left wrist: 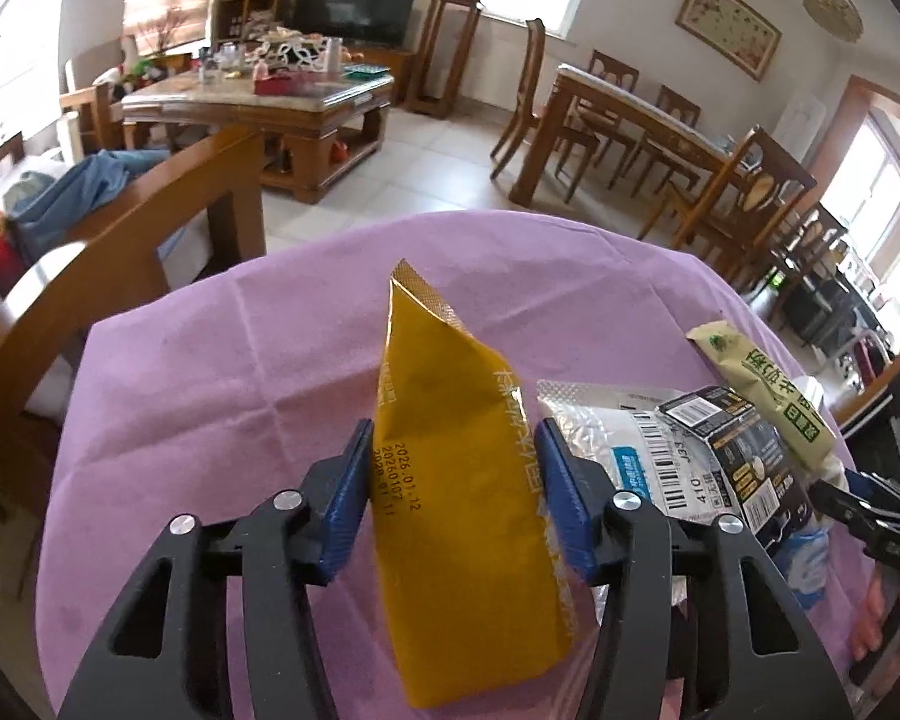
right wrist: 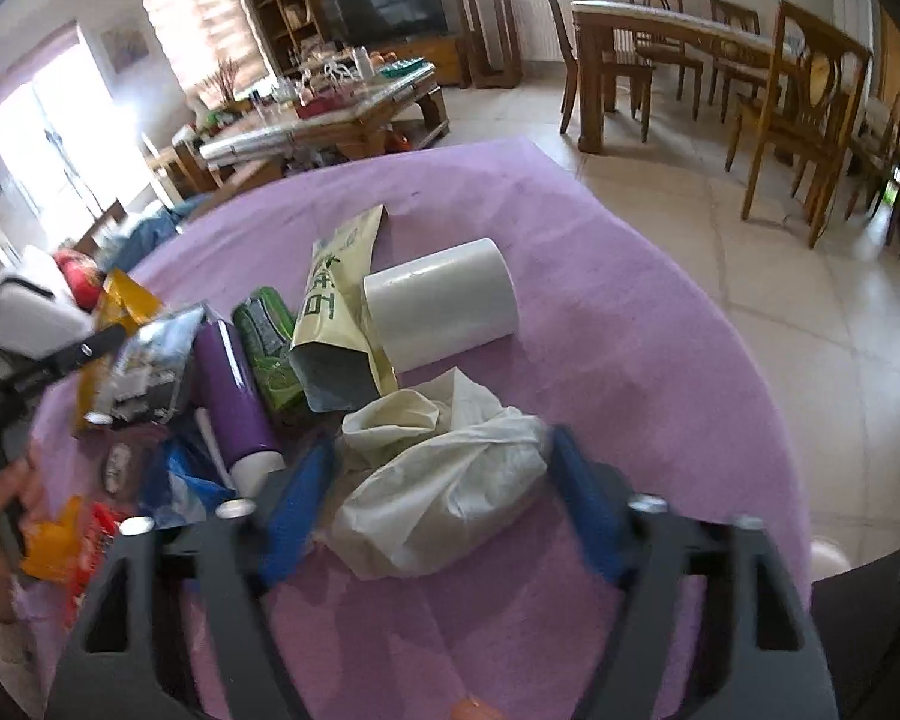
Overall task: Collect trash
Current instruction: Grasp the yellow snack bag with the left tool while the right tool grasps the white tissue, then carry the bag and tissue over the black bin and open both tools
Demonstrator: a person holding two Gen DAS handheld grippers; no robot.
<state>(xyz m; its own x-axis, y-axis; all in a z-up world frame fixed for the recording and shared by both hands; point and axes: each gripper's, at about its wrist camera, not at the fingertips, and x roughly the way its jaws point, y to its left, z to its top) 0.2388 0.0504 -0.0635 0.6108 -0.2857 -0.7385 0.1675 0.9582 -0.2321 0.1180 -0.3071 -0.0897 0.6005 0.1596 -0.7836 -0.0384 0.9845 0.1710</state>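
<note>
On the round table with a purple cloth [left wrist: 210, 390] my left gripper [left wrist: 453, 480] has its blue pads pressed on both sides of a yellow packet [left wrist: 450, 420], whose sealed top points up and away. To its right lie a silver barcode pouch [left wrist: 648, 456], a black box [left wrist: 744, 438] and a pale green packet [left wrist: 768, 396]. In the right wrist view my right gripper [right wrist: 438, 492] squeezes a crumpled white tissue [right wrist: 444, 486] on the cloth [right wrist: 630, 360]. Beyond it lie a white cup [right wrist: 444, 306] on its side, a purple bottle [right wrist: 231, 384] and a green packet [right wrist: 270, 354].
Blue [right wrist: 180, 480] and red-orange wrappers [right wrist: 72, 540] sit by a hand at the left. A wooden sofa arm [left wrist: 150, 228] stands left of the table. A cluttered coffee table [left wrist: 258, 102] lies beyond, and a dining table with chairs [left wrist: 642, 114] to the right, across tiled floor.
</note>
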